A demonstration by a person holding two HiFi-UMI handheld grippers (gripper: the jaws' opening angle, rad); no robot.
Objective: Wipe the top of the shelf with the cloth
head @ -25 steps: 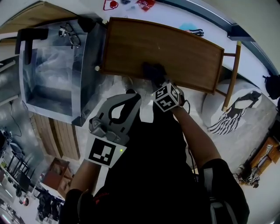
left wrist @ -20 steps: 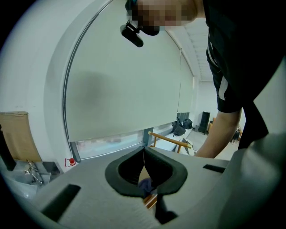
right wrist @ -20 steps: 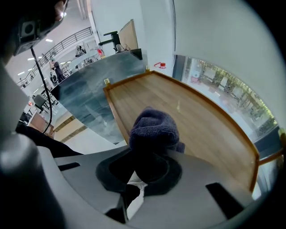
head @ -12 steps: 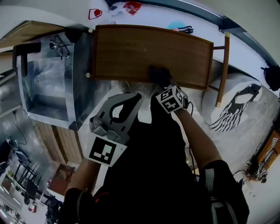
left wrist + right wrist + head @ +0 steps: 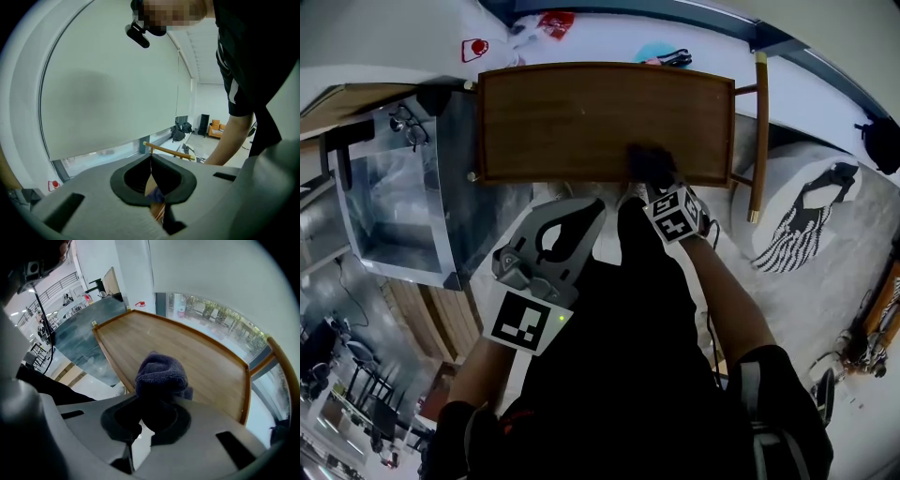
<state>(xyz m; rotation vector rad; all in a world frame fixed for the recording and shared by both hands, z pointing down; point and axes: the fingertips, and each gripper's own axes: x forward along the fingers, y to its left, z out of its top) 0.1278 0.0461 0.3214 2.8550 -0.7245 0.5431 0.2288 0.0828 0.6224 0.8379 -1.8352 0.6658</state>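
The brown wooden shelf top lies below and ahead of me. A dark purple-grey cloth rests on it near the front edge, right of the middle. My right gripper is shut on the cloth, which is bunched up and pressed onto the shelf top. My left gripper hovers close to my body, short of the shelf's front edge. In the left gripper view the left gripper is shut with nothing in it and points up at a pale wall.
A metal-and-glass cabinet with spectacles on it stands left of the shelf. A wooden rail runs down the shelf's right side. Small red items lie on the white sill behind. A patterned rug lies at the right.
My right gripper has slid the cloth to the right along the shelf's front edge. The left gripper has stayed put.
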